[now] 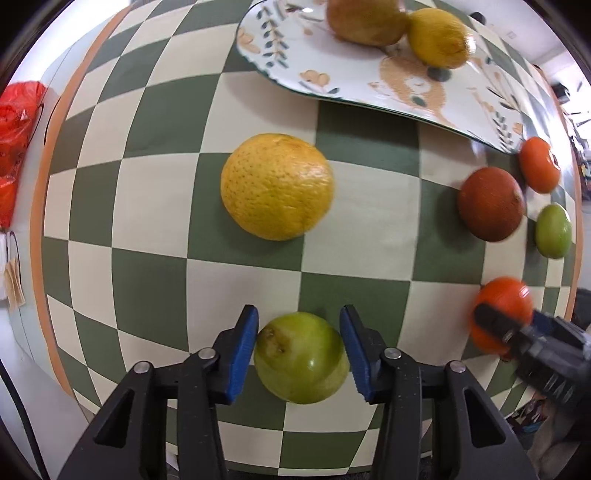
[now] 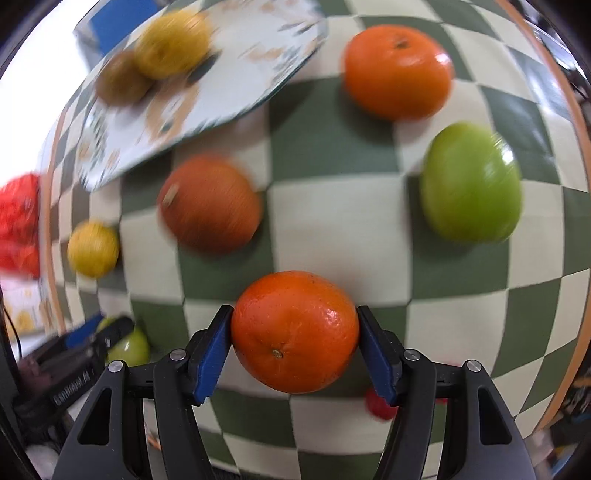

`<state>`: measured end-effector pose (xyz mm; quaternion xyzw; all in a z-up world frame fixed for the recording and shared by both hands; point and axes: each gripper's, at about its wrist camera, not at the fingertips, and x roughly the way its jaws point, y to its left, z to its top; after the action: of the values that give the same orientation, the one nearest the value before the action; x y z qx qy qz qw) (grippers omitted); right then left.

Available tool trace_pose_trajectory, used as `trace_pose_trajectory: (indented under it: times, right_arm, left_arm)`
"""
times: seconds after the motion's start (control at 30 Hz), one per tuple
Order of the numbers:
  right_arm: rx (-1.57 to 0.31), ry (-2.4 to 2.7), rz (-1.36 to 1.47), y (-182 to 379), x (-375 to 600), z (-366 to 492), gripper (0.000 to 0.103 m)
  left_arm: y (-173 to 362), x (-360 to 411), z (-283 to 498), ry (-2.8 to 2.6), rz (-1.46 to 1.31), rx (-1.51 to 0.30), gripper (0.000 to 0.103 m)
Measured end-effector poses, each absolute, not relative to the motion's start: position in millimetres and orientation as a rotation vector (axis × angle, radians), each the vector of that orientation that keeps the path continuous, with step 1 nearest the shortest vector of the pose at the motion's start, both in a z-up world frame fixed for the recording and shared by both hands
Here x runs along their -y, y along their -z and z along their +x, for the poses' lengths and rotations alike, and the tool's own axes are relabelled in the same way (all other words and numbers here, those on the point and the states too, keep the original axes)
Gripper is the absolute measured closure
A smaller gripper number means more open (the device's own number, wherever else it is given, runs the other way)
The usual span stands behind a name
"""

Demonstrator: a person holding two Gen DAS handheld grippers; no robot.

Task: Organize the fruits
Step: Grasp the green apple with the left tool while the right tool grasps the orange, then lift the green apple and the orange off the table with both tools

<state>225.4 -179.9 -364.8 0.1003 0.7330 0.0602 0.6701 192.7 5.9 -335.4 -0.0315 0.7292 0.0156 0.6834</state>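
Observation:
My left gripper (image 1: 299,350) is shut on a green fruit (image 1: 301,363), both blue pads against its sides, just above the checkered cloth. My right gripper (image 2: 294,345) is shut on an orange tangerine (image 2: 295,330); it also shows in the left wrist view (image 1: 500,317). A patterned plate (image 1: 399,81) at the far side holds a brownish fruit (image 1: 365,20) and a lemon (image 1: 439,37). A large yellow orange (image 1: 277,186) lies in the middle of the cloth.
On the cloth lie a reddish-brown fruit (image 2: 210,203), a second tangerine (image 2: 397,70) and a green fruit (image 2: 471,188). A red plastic bag (image 1: 18,122) sits off the table's left edge. The orange-trimmed table edge (image 2: 580,332) runs close on the right.

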Motion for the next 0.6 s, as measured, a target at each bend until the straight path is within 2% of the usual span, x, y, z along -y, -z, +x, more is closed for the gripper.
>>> trace_pose_trajectory:
  times: [0.17,0.6]
  right_arm:
    - [-1.681,-0.193,0.151,368.4,156.5,203.5,0.035]
    - [-1.721,-0.17,0.149,372.5,151.6,206.1,0.034]
  left_arm:
    - [350.5,1.0,197.0,-0.042,-0.005,-1.669,0.055]
    - [364.4,-17.6,203.4,0.02,-0.088,-1.722,0.054]
